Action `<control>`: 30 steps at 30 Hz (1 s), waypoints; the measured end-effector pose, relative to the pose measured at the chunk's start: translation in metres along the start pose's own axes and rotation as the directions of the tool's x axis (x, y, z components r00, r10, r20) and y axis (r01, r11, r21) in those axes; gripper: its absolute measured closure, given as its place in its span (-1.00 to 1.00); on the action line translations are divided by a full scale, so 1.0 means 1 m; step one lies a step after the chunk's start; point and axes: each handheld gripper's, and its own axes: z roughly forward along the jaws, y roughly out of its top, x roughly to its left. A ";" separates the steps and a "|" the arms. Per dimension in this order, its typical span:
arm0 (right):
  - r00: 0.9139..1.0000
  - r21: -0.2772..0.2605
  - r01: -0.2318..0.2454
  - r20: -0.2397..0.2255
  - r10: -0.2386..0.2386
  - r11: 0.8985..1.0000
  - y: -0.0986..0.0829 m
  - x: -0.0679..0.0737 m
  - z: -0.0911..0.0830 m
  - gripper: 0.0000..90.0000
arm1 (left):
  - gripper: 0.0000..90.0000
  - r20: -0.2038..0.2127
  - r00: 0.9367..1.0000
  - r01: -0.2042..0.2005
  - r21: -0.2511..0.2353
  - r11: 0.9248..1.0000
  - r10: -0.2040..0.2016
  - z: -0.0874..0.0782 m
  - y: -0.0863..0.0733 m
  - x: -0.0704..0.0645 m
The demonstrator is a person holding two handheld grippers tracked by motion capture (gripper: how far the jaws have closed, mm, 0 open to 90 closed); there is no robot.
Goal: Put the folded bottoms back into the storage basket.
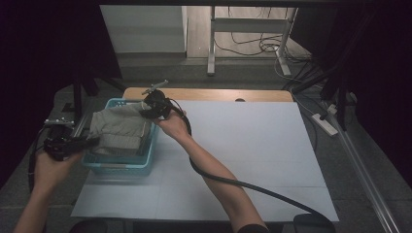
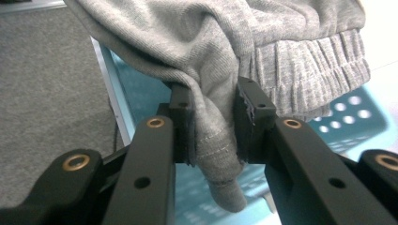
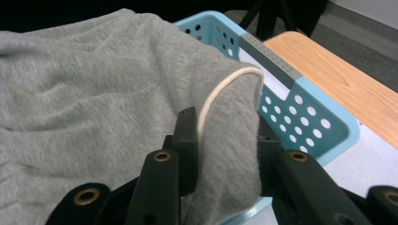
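A grey knit garment [image 1: 119, 129] with a ribbed cuff [image 2: 309, 70] lies over a light blue perforated basket [image 1: 121, 166] at the table's left. My left gripper [image 1: 73, 144] is at the basket's left edge, shut on a fold of the garment [image 2: 213, 136]. My right gripper [image 1: 154, 108] is at the basket's far right corner, shut on another fold [image 3: 230, 140] that has a cream seam line. The garment hangs stretched between the two over the basket [image 3: 300, 112].
A white sheet [image 1: 243, 150] covers most of the table, with a wooden strip [image 1: 209, 94] along the far edge. The right gripper's black cable [image 1: 252, 187] trails across the sheet. Grey floor [image 2: 51, 79] lies left of the basket. Metal frame legs [image 1: 212, 43] stand beyond.
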 end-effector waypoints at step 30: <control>0.999 0.036 -0.002 0.037 0.001 0.999 -0.009 -0.009 0.005 -0.16 | -0.45 -0.047 0.999 -0.012 0.021 1.000 0.013 0.041 0.008 -0.011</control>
